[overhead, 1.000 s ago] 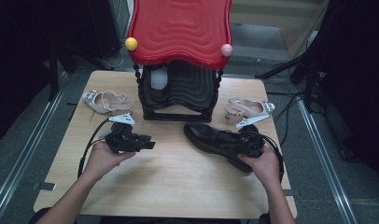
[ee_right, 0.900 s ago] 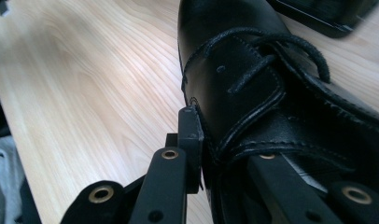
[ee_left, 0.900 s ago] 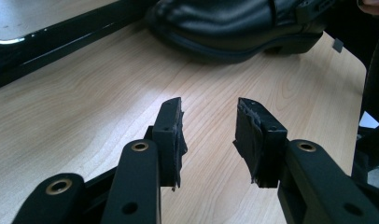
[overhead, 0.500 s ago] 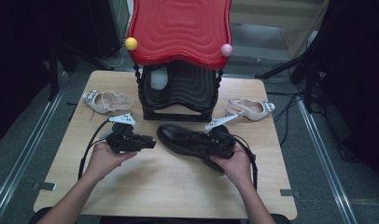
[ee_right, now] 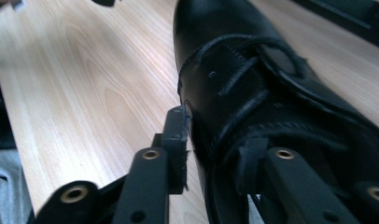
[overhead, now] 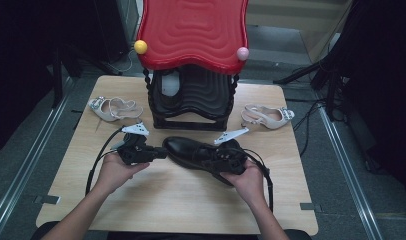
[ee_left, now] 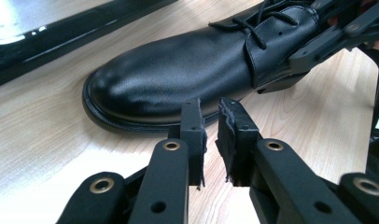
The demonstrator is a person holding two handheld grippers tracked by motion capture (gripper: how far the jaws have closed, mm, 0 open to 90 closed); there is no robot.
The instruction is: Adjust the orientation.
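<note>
Bare wood fills the frame's lower half; my right gripper (overhead: 218, 161), jaws just widening, seemingly straddles the black shoe (overhead: 191, 150), my left gripper (overhead: 158, 153), closing on nothing, at its toe, rack (overhead: 191, 102) close above.

A lace-up shoe (overhead: 196, 151) lay across the middle of the table (overhead: 156, 205), its toe pointing left, in front of a step stool (overhead: 193, 97) at the table's back edge. One slingback shoe (overhead: 113, 108) lay left of the stool, another slingback (overhead: 268, 116) right of it. A chair seat (overhead: 193, 32) rested on the stool.
</note>
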